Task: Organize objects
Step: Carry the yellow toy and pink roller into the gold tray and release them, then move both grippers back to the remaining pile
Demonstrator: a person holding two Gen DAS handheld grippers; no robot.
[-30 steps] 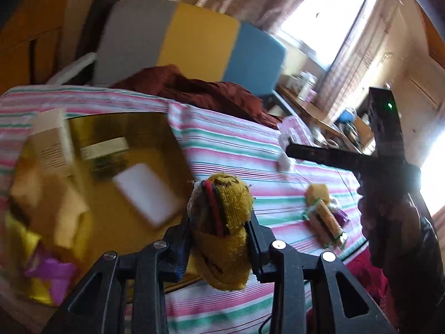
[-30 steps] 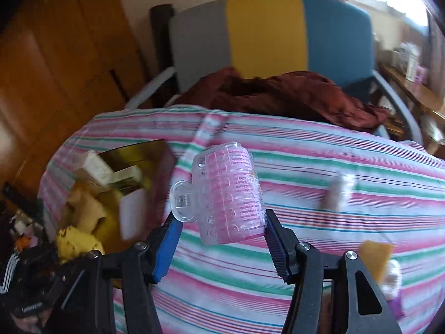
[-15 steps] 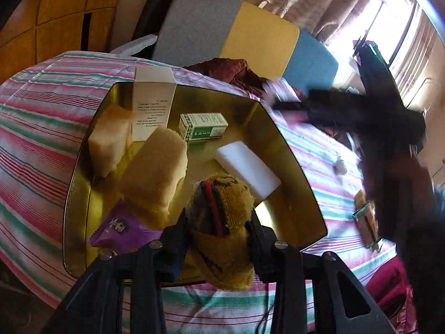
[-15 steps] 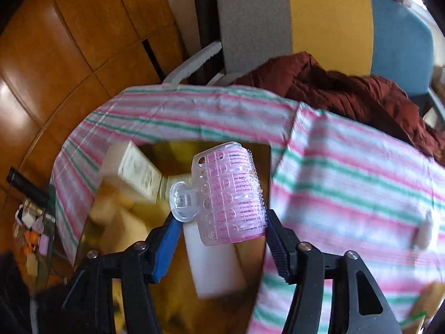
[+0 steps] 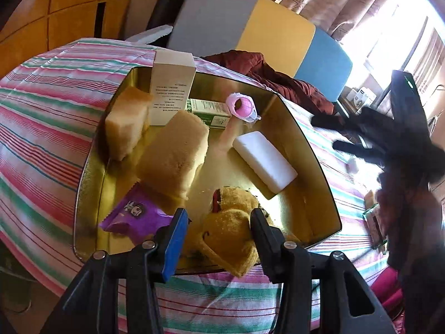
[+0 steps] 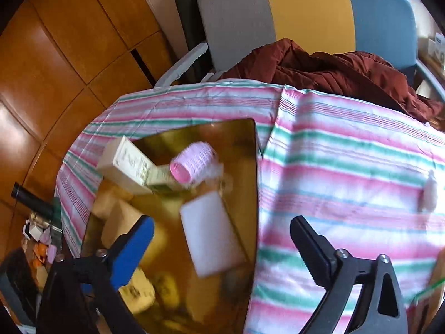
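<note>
Striped pink-and-green cloth is covering the bench (image 5: 50,117), with a grey, yellow and blue chair (image 5: 250,30) sitting behind it under bright window light, and all the action is happening at the gold tin tray (image 5: 311,150) that is serving as the collecting point. Over in the right wrist view, the right gripper (image 6: 219,239) is hanging above the tray's edge with its jaws opening wide and nothing between them, and the pink hair roller (image 6: 193,165) is tumbling, blurred, toward the far end of the tray beside the white carton (image 6: 125,164). So that one is being dropped in rather than set down. Meanwhile the left gripper (image 5: 217,231) is pointing down into the near end of the tray, jaws opening, with the yellow knitted toy (image 5: 228,228) sitting between them; the right jaw is touching it while a gap is showing on the blue-padded side, so the grip looks to be letting go. Sponge blocks (image 5: 172,156), a white eraser-like block (image 5: 264,161) and a purple packet (image 5: 136,217) are already lying inside, leaving this near corner as the free spot.
</note>
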